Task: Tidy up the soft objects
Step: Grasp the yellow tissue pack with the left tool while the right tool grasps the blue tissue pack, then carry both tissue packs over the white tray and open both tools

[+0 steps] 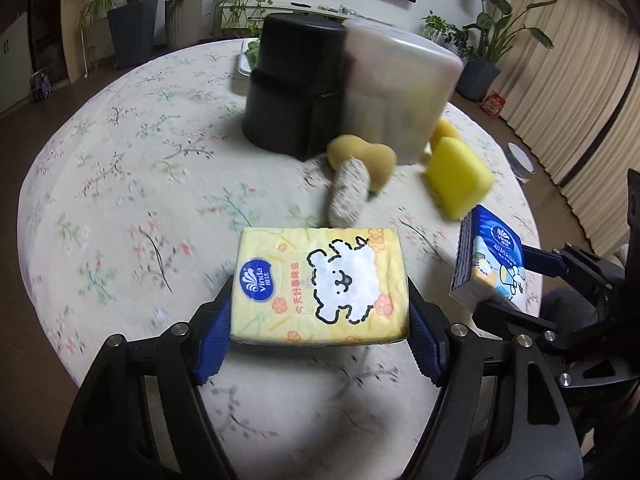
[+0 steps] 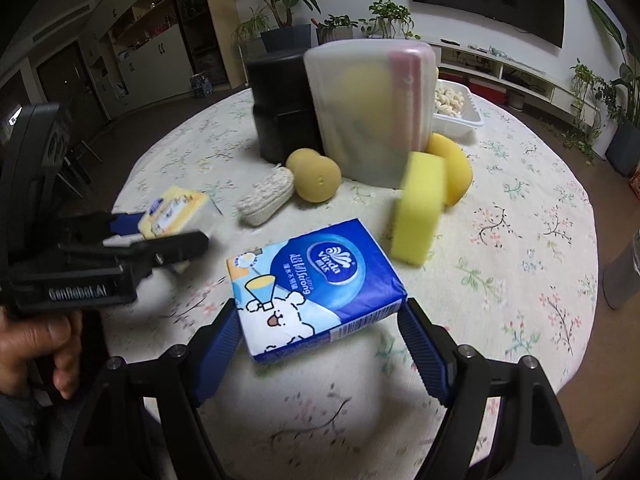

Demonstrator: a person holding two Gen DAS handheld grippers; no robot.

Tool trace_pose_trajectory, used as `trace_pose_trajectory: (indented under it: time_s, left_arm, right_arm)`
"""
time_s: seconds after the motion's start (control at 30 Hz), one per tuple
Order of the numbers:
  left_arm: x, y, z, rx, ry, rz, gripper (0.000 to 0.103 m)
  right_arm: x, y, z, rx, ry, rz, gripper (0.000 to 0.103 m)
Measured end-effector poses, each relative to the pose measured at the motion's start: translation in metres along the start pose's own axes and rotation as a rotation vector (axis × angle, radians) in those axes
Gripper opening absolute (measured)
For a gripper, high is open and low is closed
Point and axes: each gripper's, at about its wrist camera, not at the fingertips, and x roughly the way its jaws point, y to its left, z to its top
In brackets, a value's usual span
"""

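Note:
My left gripper [image 1: 320,316] is shut on a yellow tissue pack [image 1: 320,280] printed with a white cartoon sheep, its blue pads pressing both short sides. The pack hangs just above the flowered tablecloth [image 1: 120,200]. My right gripper [image 2: 320,320] is shut on a blue tissue pack [image 2: 316,284], held tilted over the cloth. Each wrist view also shows the other pair: the blue tissue pack [image 1: 492,256] at the right, the yellow tissue pack [image 2: 172,210] at the left. A yellow sponge block [image 2: 420,208], round yellow sponges [image 2: 314,176] and a woven scrubber [image 2: 266,198] lie further back.
A translucent lidded box [image 2: 368,112] with soft things inside stands mid-table beside a black cylinder [image 2: 280,104]. A white tray [image 2: 456,120] of pale snacks sits behind them. A person's hand [image 2: 36,356] grips the left tool. A grey bin [image 2: 624,272] stands past the table's right edge.

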Motion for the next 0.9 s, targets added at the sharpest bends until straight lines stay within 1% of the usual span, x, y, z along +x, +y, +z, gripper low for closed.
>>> trace_pose_trajectory:
  time_s: [0.13, 0.33, 0.53, 0.73, 0.9]
  left_arm:
    - [-0.004, -0.007, -0.006, 0.003, 0.004, -0.011, 0.073]
    - [-0.012, -0.011, -0.013, 0.009, 0.011, -0.014, 0.073]
    - [-0.033, -0.009, -0.011, 0.018, -0.013, -0.008, 0.073]
    - [-0.063, 0.002, 0.013, 0.025, -0.086, 0.021, 0.073]
    - [-0.095, 0.011, 0.050, 0.039, -0.168, 0.040, 0.073]
  right_arm:
    - [-0.013, 0.005, -0.005, -0.015, -0.006, 0.008, 0.080]
    - [-0.026, 0.000, -0.011, -0.017, -0.006, -0.007, 0.080]
    - [-0.040, -0.012, -0.017, -0.011, 0.005, -0.017, 0.080]
    - [-0.063, -0.039, -0.009, 0.018, -0.027, -0.058, 0.080]
    - [-0.088, -0.069, 0.011, 0.034, -0.081, -0.111, 0.080]
